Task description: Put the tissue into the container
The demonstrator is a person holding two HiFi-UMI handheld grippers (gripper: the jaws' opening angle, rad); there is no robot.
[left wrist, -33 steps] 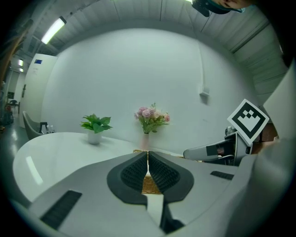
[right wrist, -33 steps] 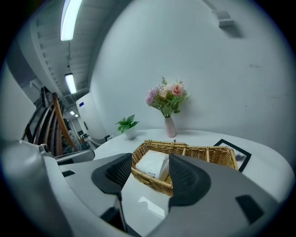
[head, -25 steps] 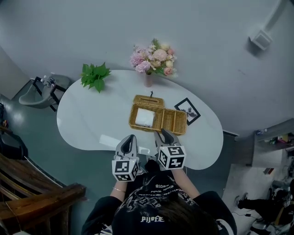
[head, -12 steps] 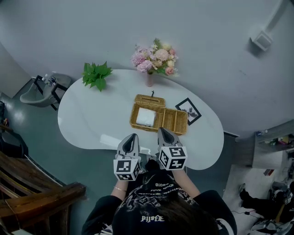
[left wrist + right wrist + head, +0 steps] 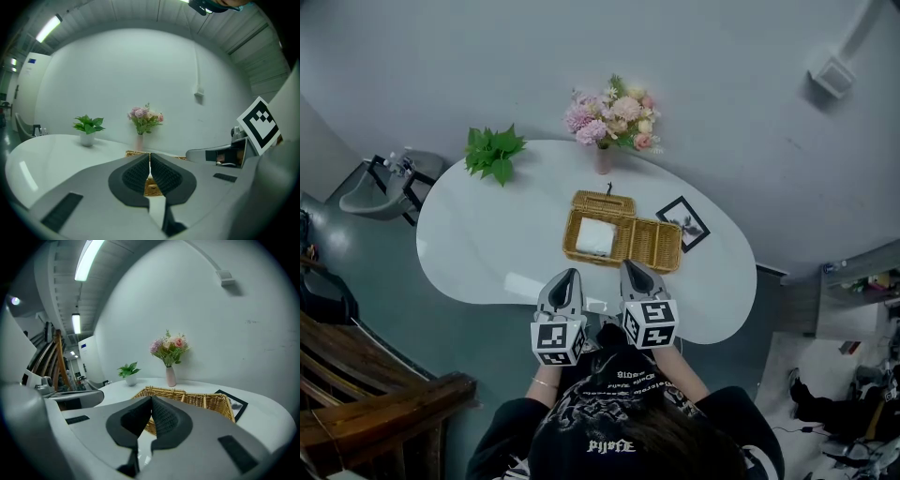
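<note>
So here's our setup: a white curvy counter [image 5: 487, 244] with the wicker basket [image 5: 656, 246] sitting about mid-counter. The tissue [image 5: 596, 237] is already lying in the basket's left section, a white folded square, while the right section looks bare. A woven lid [image 5: 604, 202] stands flipped up behind the left section.

We've got both tools side by side at the near edge of the counter, noses pointing at the basket and short of it. The left gripper [image 5: 570, 275] has its fingers [image 5: 136, 174] pressed together, with just a thin slit between the ribbed pads and nothing in it. It's the same for the right gripper [image 5: 629, 266] – fingers [image 5: 166, 418] closed against each other and pinching nothing. From the right gripper view the basket's rim sits just past the tips.

Other stuff on the counter:
- a black picture frame [image 5: 682, 223] lying flat just beside the basket's right end
- a vase of flowers [image 5: 612, 120] at the far edge, behind the basket
- a potted plant [image 5: 492, 153] off to the far left, well apart from the basket

There's a grey chair [image 5: 380, 192] past the counter's left end.
</note>
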